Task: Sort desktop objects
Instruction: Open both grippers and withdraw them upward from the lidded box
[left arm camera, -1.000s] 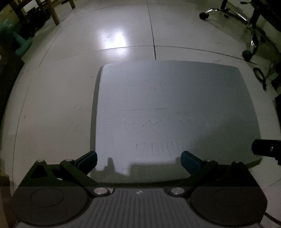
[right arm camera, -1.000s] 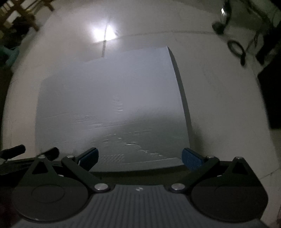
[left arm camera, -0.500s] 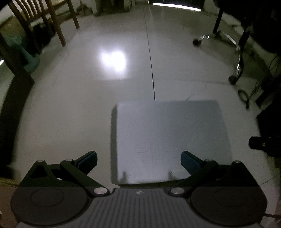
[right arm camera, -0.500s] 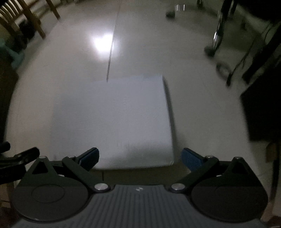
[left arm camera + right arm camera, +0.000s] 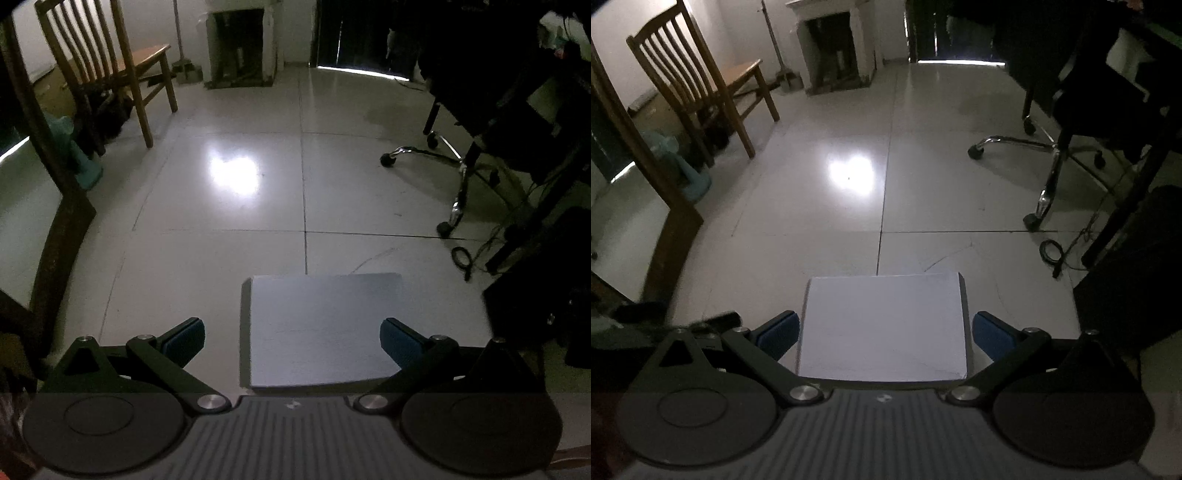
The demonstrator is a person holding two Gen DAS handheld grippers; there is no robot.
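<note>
Dim room, tiled floor (image 5: 221, 258) with one bright glare patch; wooden chair (image 5: 110, 66) far left, office chair base (image 5: 436, 155) far right, cables by it.

Your left gripper (image 5: 291, 338) and right gripper (image 5: 882, 334) both hang above the floor, jaws spread wide, nothing held.

A pale flat board (image 5: 321, 328) lies on the floor just ahead of both; in the right view it (image 5: 882, 325) sits between the blue pads (image 5: 777, 334) without touching them.

Progress: no desk and no desktop objects in either view. The board's top is bare. That fits either objects already cleared away or none brought yet; you cannot tell which from here.

Hidden: the board's near edge behind the gripper bodies. Right side of the room is too dark to read. A dark shape at lower left of the right view could be your other gripper, unclear.
</note>
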